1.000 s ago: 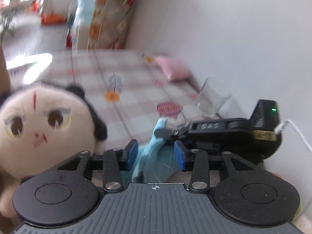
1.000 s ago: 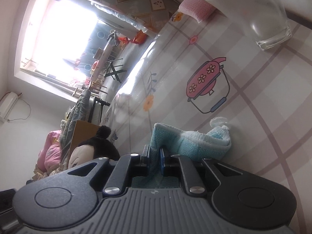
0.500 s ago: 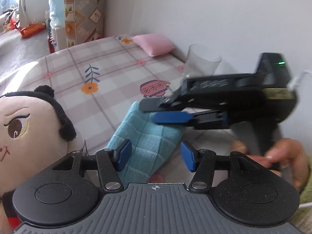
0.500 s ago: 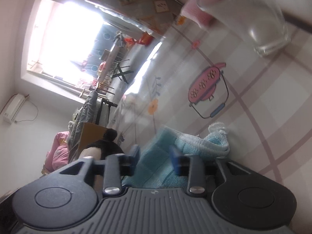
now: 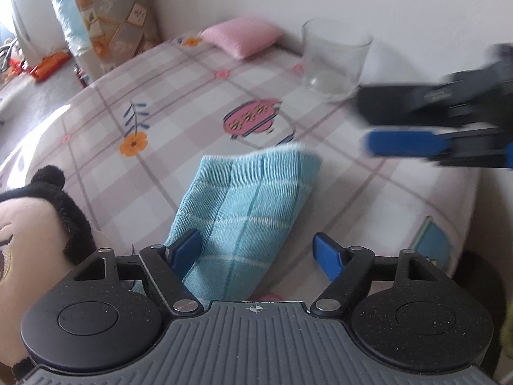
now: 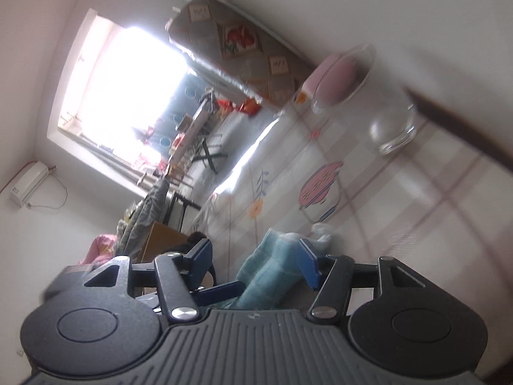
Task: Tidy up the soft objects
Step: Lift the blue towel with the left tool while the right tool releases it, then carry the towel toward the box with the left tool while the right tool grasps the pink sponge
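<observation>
A folded light-blue checked towel [image 5: 243, 211] lies flat on the plaid tablecloth [image 5: 179, 96]. My left gripper [image 5: 256, 253] is open and empty just above its near end. My right gripper [image 6: 255, 256] is open and empty; in the left wrist view it [image 5: 413, 128] hovers blurred at the right, above and clear of the towel [image 6: 272, 272]. A plush doll head [image 5: 35, 231] with black hair lies at the left next to the towel. A small pink pillow [image 5: 243, 37] lies at the far end by the wall.
An empty drinking glass [image 5: 333, 61] stands near the wall at the far right; it also shows in the right wrist view [image 6: 381, 112]. The table's right edge [image 5: 465, 224] runs close to the wall. A patterned covered object [image 5: 118, 16] stands beyond the far left corner.
My right gripper opened, let go of the towel and pulled up and away to the right. The towel now lies flat. My left gripper opened wider.
</observation>
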`<state>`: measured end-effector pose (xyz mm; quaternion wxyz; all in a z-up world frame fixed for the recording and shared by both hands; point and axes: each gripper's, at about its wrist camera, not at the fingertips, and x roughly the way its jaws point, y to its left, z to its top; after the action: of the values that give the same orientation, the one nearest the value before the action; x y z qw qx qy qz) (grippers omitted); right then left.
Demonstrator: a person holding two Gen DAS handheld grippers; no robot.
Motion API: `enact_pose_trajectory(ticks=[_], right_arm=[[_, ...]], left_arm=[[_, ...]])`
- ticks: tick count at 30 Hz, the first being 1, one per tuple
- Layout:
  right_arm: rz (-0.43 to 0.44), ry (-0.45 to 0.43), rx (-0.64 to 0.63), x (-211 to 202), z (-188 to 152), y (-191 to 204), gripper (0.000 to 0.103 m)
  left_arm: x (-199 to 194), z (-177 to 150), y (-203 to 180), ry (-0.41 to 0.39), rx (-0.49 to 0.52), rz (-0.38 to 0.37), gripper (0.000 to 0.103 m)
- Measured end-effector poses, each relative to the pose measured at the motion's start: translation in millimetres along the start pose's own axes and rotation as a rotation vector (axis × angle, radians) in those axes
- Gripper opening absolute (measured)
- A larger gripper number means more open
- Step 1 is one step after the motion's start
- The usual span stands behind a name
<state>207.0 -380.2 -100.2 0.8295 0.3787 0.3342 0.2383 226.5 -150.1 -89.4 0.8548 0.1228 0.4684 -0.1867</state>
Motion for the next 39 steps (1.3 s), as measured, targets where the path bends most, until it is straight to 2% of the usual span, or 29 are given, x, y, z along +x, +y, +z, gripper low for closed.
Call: enact_pose_trajectory(ticks=[5,6,9,12,14,15,20,22,24,27,31,35,37,39], right_arm=[[-0.006,-0.052,-0.012,-27,2,-4,0.062],[-0.009,-0.059,-0.020,-30,2,-3,0.062],[-0.027,-0.079,-0.064,-36,2,7,0.062],[-0.063,-0.097,-0.140,-38,6,23,0.062],[-0.085,-0.102,-0.195,-36,11,37,0.065],[-0.095,-0.100,-0.228,-36,14,45,0.070],[-0.164,-0.088,-0.442,-14,41,98,0.085],[-0.196,-0.061,-0.529,2,56,120,0.099],[-0.226,-0.056,-0.583,20,72,137,0.100],[-0.279,0.016,-0.643,60,102,153,0.102],[-0.425,0.156,-0.703,129,132,149,0.102],[-0.578,0.295,-0.719,188,150,119,0.101],[-0.671,0.318,-0.735,209,156,104,0.100],[-0.726,0.347,-0.754,225,160,90,0.099]], left_arm=[[4,2,6,0.024,-0.042,0.053,0.049],[3,3,7,0.025,-0.051,0.058,0.041],[-1,3,12,0.017,-0.074,0.067,0.024],[-4,6,19,0.007,-0.127,0.059,0.017],[-9,6,22,-0.008,-0.163,0.070,0.016],[-13,6,24,-0.023,-0.181,0.070,0.015],[-47,1,39,-0.117,-0.288,-0.002,0.015],[-67,-2,48,-0.168,-0.335,-0.039,0.015],[-87,-5,58,-0.219,-0.369,-0.050,0.015],[-121,-11,76,-0.317,-0.418,-0.050,0.015],[-155,-24,108,-0.419,-0.504,-0.044,0.015],[-177,-40,139,-0.492,-0.585,-0.016,0.015],[-183,-47,151,-0.516,-0.612,0.000,0.015],[-185,-53,161,-0.529,-0.640,0.011,0.015]])
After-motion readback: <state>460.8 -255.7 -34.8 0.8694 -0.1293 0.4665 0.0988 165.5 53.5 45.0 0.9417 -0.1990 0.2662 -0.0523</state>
